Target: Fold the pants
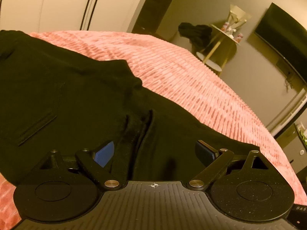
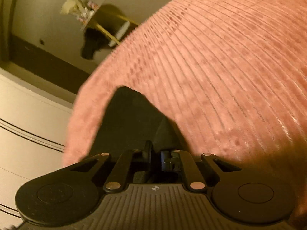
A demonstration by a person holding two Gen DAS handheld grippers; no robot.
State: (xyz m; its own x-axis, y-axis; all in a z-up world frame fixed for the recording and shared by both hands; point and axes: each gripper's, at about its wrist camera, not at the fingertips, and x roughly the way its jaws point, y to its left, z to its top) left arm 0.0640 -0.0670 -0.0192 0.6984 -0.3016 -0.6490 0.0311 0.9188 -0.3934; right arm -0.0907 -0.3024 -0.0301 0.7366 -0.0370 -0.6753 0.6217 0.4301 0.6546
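Black pants (image 1: 67, 95) lie on a pink ribbed bedspread (image 1: 191, 80), filling the left and middle of the left wrist view, with a pocket slit at the left and a seam or fly near the middle. My left gripper (image 1: 155, 153) is open, its blue pads (image 1: 104, 153) spread over the pants' near edge. My right gripper (image 2: 156, 158) is shut on a corner of the black pants (image 2: 132, 118), which hangs in front of it over the bedspread (image 2: 220, 67).
A small gold-legged side table (image 1: 220, 44) with a vase and a dark garment on it stands beyond the bed. A dark TV screen (image 1: 284, 36) is on the wall at right. White wardrobe doors (image 1: 57, 3) stand behind the bed.
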